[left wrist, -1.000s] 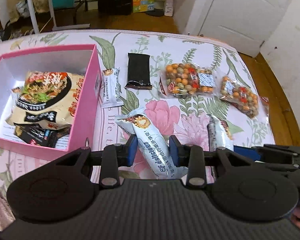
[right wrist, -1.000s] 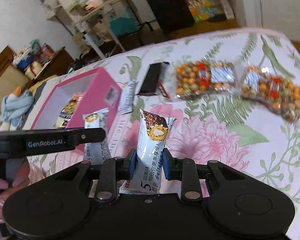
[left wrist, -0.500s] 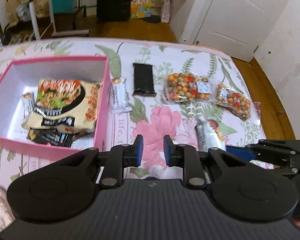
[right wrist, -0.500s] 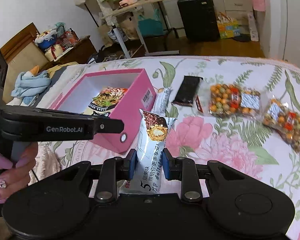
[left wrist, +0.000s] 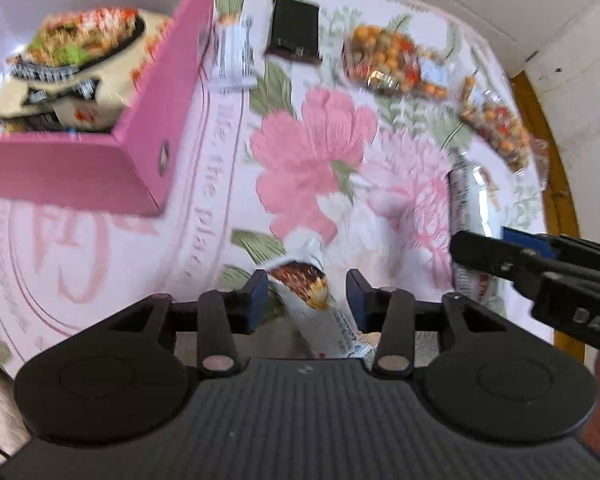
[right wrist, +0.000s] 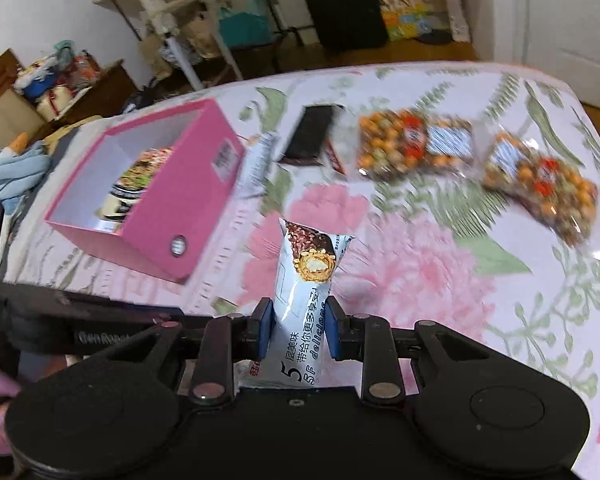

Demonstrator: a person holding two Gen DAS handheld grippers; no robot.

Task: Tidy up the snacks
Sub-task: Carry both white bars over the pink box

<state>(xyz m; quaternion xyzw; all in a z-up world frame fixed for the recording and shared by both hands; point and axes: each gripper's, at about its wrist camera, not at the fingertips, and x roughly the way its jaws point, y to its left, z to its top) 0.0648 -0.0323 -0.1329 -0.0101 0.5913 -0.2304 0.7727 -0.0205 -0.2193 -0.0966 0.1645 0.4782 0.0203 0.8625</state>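
A: What is the right gripper (right wrist: 296, 330) doing?

B: Its jaws are clenched on a white foil-wrapped snack bar with a chocolate-nut picture (right wrist: 306, 300), which stands upright between the blue pads, held up off the flowered pink tablecloth (right wrist: 440, 280).

A: And the left gripper (left wrist: 307, 294)?

B: Its jaws are parted. A second white wrapped bar of the same kind (left wrist: 320, 304) lies slanted between them on the cloth; I cannot see either pad touching it. The picture is blurred there.

A: Where is the box?

B: The open pink cardboard box (left wrist: 168, 92) sits on the cloth to the left, ahead of the left gripper. Inside lies a cream noodle packet with a printed bowl of food (left wrist: 72, 52), on top of darker packets.

A: What else is on the worktop?

B: Just beside the box's right wall lies a small white wrapped bar (left wrist: 232, 56). Next to it is a flat black wrapper (left wrist: 294, 32), then two clear bags of orange and green coated nuts (left wrist: 392, 60) (left wrist: 500, 132). A silvery packet (left wrist: 470, 208) lies near the right gripper's black finger, which reaches into the left camera's view.
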